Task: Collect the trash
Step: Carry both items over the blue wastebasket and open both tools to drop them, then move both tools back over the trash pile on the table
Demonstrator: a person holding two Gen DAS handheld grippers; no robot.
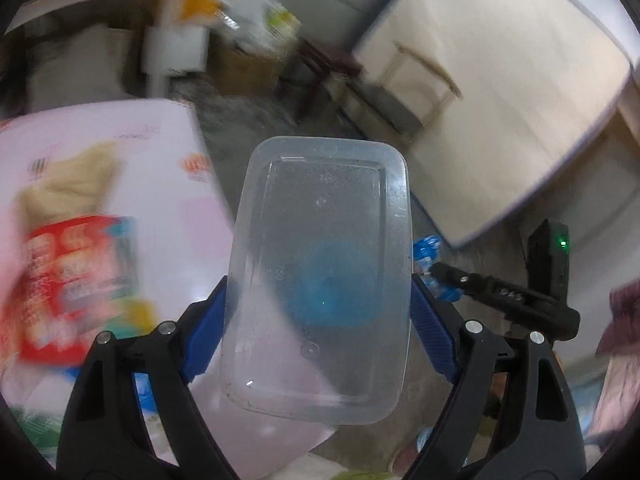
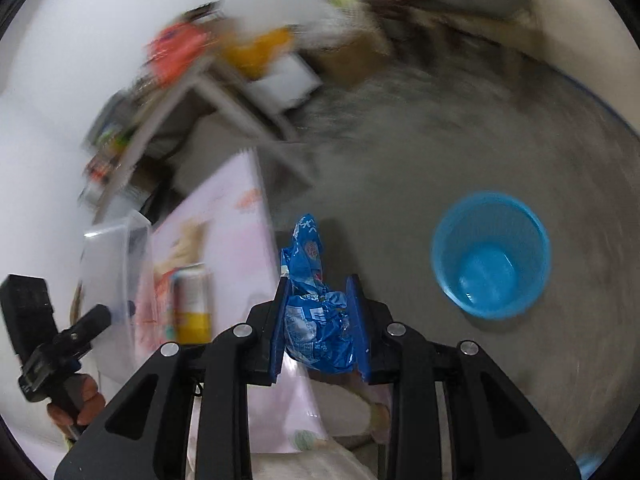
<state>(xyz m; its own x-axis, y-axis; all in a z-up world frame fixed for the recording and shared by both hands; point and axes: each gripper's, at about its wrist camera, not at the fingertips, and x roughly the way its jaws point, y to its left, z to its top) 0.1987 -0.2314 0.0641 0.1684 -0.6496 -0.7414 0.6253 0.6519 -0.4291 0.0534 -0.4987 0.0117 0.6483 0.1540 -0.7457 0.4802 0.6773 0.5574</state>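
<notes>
The blue bucket (image 2: 491,255) stands upright on the grey floor (image 2: 420,168), and its inside shows only bare blue bottom. In the left wrist view the same bucket shows as a blue patch seen through the clear plastic container (image 1: 320,272).

The left gripper (image 1: 320,320) is clamped on that clear plastic container: its 2 blue pads press the container's long sides, jaws wide, with the container's flat base turned to the camera. Whether anything is in the container I cannot tell; through the base only the bucket and floor show. In the right wrist view the container appears at the left, past the edge of the pink table (image 2: 224,248).

The right gripper (image 2: 320,320) is clenched on a crumpled blue wrapper (image 2: 314,312), which fills the gap between the 2 pads and sticks out beyond the fingertips. The wrapper hangs above the floor, just off the pink table's edge, with the bucket to its right and well apart from it.

A red and yellow package (image 1: 68,276), blurred, lies on the pink table.
</notes>
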